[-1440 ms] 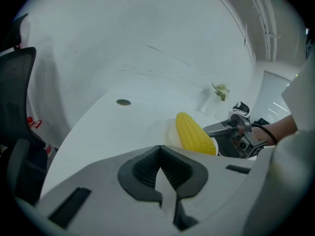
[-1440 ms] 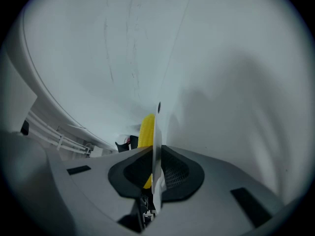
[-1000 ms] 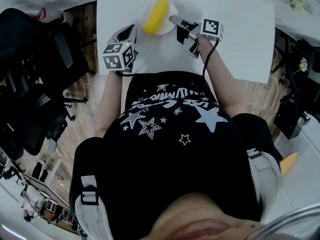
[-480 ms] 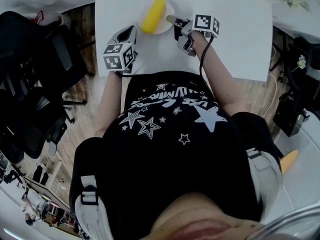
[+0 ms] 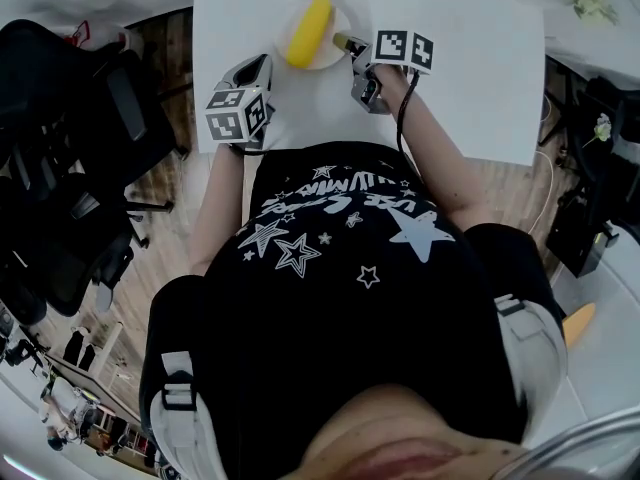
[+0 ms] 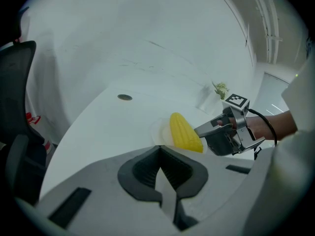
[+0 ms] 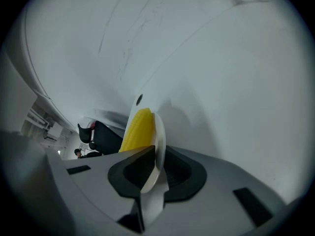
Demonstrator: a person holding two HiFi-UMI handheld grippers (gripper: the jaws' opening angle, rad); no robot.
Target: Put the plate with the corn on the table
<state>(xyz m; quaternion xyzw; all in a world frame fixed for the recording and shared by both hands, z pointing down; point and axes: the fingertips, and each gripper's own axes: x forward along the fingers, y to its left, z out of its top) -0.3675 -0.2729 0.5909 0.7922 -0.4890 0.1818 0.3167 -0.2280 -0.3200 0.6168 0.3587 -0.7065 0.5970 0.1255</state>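
White table [image 5: 470, 68] fills top of head view. Plate [image 5: 322, 60] upper centre, on or just over it: stiff, light, probably slick, best held by thin rim. Corn [image 5: 308, 30] loose on top, may roll, so keep level. Right gripper [image 5: 340, 40] angled down from the right, jaws just eased open slightly, rim pinched between. Left gripper [image 5: 262, 66] lower left of plate, closed, empty.

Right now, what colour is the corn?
Yellow; the corn on the plate shows best in the left gripper view.
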